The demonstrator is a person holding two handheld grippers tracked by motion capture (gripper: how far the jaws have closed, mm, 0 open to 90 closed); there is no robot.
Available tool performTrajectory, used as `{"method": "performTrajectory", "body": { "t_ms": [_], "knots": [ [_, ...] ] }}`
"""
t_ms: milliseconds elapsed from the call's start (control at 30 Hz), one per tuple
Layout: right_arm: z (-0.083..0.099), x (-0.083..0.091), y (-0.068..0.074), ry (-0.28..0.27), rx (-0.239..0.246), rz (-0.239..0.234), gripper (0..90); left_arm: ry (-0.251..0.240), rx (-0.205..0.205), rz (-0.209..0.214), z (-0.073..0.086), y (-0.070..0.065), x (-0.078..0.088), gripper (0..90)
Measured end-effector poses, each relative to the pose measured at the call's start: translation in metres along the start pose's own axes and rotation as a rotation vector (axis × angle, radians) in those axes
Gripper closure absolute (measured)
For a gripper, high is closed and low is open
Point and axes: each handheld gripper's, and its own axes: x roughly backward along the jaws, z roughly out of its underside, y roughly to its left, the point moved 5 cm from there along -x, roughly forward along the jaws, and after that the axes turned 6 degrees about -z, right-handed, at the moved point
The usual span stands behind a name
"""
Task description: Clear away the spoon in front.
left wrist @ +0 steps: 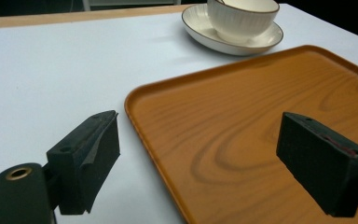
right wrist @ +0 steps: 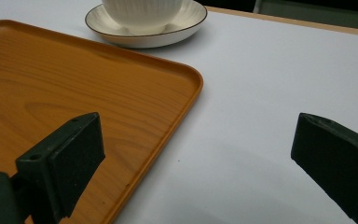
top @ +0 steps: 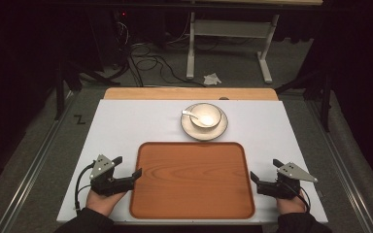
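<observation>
Taking the wooden tray as the landmark: the left gripper sits at the tray's left edge, near its front corner, held in the person's left hand. Its jaws stand wide apart and straddle the tray's left rim, one over the white table top and the other over the tray's wood; nothing is pressed between them. In the left gripper view the rim runs up between the two black jaws, clear of both.

The right gripper mirrors it at the tray's right edge, again near the front corner, held in the right hand. Its jaws gape just as wide, one over the tray, one over the table, and grip nothing. The right gripper view shows the tray's rounded far right corner ahead of them.

The tray itself lies flat and bare at the front middle of the table.

Just beyond the tray's far edge, slightly right of its middle, stands a white saucer bearing a ribbed white bowl. A white spoon rests in the bowl, its handle pointing left.
</observation>
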Motion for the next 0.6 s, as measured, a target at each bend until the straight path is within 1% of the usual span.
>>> {"method": "performTrajectory", "body": {
  "t_ms": [67, 100, 167, 200, 300, 333, 367, 433, 467, 500, 533, 600],
  "knots": [
    [-0.001, 0.001, -0.002, -0.004, -0.005, 0.003, 3.2, -0.010, 0.001, -0.008, -0.007, 0.001, -0.002, 13.4],
    [-0.001, 0.001, -0.002, -0.004, -0.005, 0.003, 3.2, -0.010, 0.001, -0.008, -0.007, 0.001, -0.002, 13.4],
    [-0.004, 0.004, -0.004, -0.012, -0.005, 0.012, 3.2, -0.017, 0.005, -0.009, -0.015, 0.001, -0.006, 13.4],
    [-0.006, 0.005, -0.004, -0.017, -0.002, 0.013, 3.2, -0.019, -0.006, -0.011, -0.023, -0.002, -0.012, 13.5],
    [-0.007, 0.006, -0.004, -0.016, 0.030, 0.013, 3.1, -0.015, -0.025, -0.007, -0.035, -0.007, -0.022, 13.5],
    [-0.007, 0.006, -0.004, -0.016, 0.030, 0.013, 3.1, -0.015, -0.025, -0.007, -0.035, -0.007, -0.022, 13.7],
    [-0.004, 0.006, -0.005, -0.012, 0.031, 0.010, 3.1, -0.012, -0.030, -0.006, -0.043, -0.010, -0.030, 14.1],
    [-0.002, 0.007, -0.004, -0.010, 0.022, 0.006, 3.2, -0.011, -0.032, 0.000, -0.052, -0.012, -0.039, 15.0],
    [0.000, 0.008, -0.004, -0.010, 0.022, 0.000, 3.2, -0.012, -0.040, -0.004, -0.056, -0.013, -0.044, 15.7],
    [0.002, 0.008, -0.003, -0.006, 0.013, -0.007, 3.2, -0.007, -0.050, -0.009, -0.060, -0.014, -0.049, 16.0],
    [0.002, 0.008, -0.003, -0.006, 0.013, -0.007, 3.2, -0.007, -0.050, -0.009, -0.060, -0.014, -0.049, 16.3],
    [0.005, 0.007, -0.001, 0.002, 0.003, -0.018, 3.2, -0.002, -0.047, -0.007, -0.068, -0.016, -0.061, 17.0]
  ]
}}
